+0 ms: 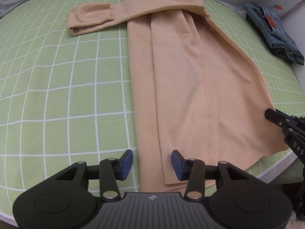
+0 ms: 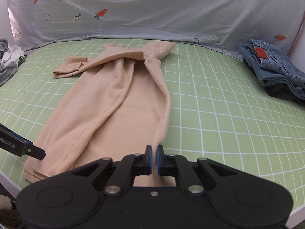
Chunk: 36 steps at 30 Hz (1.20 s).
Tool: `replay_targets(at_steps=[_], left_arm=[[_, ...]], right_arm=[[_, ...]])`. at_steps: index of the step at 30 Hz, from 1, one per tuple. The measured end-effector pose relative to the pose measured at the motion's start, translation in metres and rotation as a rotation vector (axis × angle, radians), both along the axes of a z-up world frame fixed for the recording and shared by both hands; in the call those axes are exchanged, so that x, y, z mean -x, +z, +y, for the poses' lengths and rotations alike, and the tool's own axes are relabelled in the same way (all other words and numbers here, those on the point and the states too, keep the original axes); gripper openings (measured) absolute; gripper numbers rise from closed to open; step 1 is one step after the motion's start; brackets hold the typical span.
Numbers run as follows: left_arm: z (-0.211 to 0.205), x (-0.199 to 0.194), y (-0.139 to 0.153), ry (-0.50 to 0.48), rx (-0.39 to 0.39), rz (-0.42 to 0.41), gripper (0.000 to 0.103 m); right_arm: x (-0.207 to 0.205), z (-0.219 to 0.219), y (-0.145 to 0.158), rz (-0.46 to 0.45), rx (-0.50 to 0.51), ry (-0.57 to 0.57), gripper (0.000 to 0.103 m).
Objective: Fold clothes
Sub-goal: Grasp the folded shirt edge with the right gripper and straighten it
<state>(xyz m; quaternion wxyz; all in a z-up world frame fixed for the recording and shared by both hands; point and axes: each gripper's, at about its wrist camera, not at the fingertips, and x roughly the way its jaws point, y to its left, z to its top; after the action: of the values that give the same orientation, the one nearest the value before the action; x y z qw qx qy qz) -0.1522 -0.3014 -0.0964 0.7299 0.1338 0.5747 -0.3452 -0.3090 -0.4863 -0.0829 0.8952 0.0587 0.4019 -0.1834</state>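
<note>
A green sheet with a white grid point(image 2: 219, 99) covers the bed and fills most of both views; behind it hangs a pale grey cloth point(image 2: 171, 9) printed with orange carrots, small crossed circles and arrow-shaped boxes whose lettering is too warped to read with certainty.

On the sheet lies the peach long-sleeved garment point(image 1: 190, 80), its body folded lengthwise into a long strip running from the near edge of the bed toward the far side. One sleeve lies across the top and ends in a doubled-over cuff on the left. Its near hem reaches the bed edge and is partly hidden behind the tools.

To the right, well apart from the garment, sits a pile of folded jeans point(image 2: 270, 66) with an orange-red label patch, its writing illegible; something dark lies under it. At the far left edge of the right wrist view is a heap of grey and white clothes point(image 2: 9, 59), cut off by the frame.

The right gripper point(image 2: 154, 159) has its jaws pressed together on the garment's right hem edge; "DAS" shows on its body in the left wrist view. The left gripper point(image 1: 152, 164) hovers over the near end of the strip with jaws spread wide, holding nothing; "RoboLAI" is partly readable on its side.
</note>
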Motion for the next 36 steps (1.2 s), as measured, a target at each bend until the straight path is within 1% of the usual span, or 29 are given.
replay_targets(at_steps=[2, 4, 9, 12, 14, 15, 16, 18, 20, 21, 22, 23, 25, 28, 30, 31, 33, 34, 36], left_arm=[[0.001, 0.002, 0.000, -0.010, 0.000, -0.005, 0.048], [0.002, 0.003, 0.000, -0.018, 0.004, -0.005, 0.051], [0.005, 0.004, -0.001, -0.039, 0.015, -0.006, 0.053], [0.007, 0.005, -0.001, -0.049, 0.022, -0.007, 0.054], [0.007, 0.007, -0.001, -0.055, 0.025, -0.010, 0.055], [0.007, 0.007, -0.001, -0.059, 0.026, -0.013, 0.056], [0.007, 0.008, -0.001, -0.063, 0.027, -0.015, 0.057], [0.006, 0.009, -0.001, -0.069, 0.029, -0.018, 0.060], [0.005, 0.009, -0.001, -0.070, 0.032, -0.019, 0.063], [0.005, 0.009, -0.002, -0.070, 0.033, -0.020, 0.064], [0.004, 0.009, -0.002, -0.071, 0.033, -0.020, 0.066], [0.004, 0.009, -0.002, -0.072, 0.032, -0.022, 0.066], [0.003, 0.010, -0.002, -0.075, 0.029, -0.026, 0.068], [0.000, 0.010, -0.003, -0.076, 0.023, -0.024, 0.070], [0.000, 0.008, -0.002, -0.073, 0.018, -0.014, 0.071], [-0.001, 0.006, -0.003, -0.069, 0.015, -0.007, 0.071], [-0.002, 0.001, -0.002, -0.058, 0.011, 0.015, 0.071], [-0.002, -0.002, -0.002, -0.050, 0.009, 0.024, 0.071], [0.001, -0.011, 0.003, -0.014, 0.012, 0.011, 0.071]], right_arm=[[-0.005, 0.009, 0.003, -0.010, -0.018, 0.034, 0.005], [-0.010, 0.017, 0.003, -0.018, -0.048, 0.061, 0.005], [-0.030, 0.025, -0.002, -0.034, -0.184, 0.077, 0.006], [-0.040, 0.028, -0.011, -0.023, -0.281, 0.072, 0.010], [-0.041, 0.032, -0.014, -0.020, -0.322, 0.075, 0.014], [-0.040, 0.034, -0.015, -0.020, -0.338, 0.079, 0.017], [-0.038, 0.036, -0.014, -0.027, -0.351, 0.081, 0.023], [-0.030, 0.033, -0.007, -0.072, -0.357, 0.068, 0.023], [-0.021, 0.026, 0.000, -0.122, -0.346, 0.028, 0.023], [-0.018, 0.022, 0.003, -0.138, -0.341, 0.003, 0.023], [-0.017, 0.016, 0.002, -0.136, -0.345, -0.028, 0.020], [-0.016, 0.010, -0.002, -0.117, -0.350, -0.061, 0.015], [-0.017, 0.006, -0.014, -0.047, -0.348, -0.095, 0.013], [-0.020, 0.011, -0.029, 0.061, -0.346, -0.068, 0.014], [-0.023, 0.018, -0.028, 0.089, -0.303, -0.020, 0.019], [-0.025, 0.022, -0.026, 0.100, -0.283, 0.003, 0.022], [-0.028, 0.023, -0.022, 0.100, -0.259, 0.027, 0.023], [-0.029, 0.022, -0.020, 0.090, -0.249, 0.032, 0.024], [-0.029, 0.016, -0.012, 0.052, -0.227, 0.019, 0.031]])
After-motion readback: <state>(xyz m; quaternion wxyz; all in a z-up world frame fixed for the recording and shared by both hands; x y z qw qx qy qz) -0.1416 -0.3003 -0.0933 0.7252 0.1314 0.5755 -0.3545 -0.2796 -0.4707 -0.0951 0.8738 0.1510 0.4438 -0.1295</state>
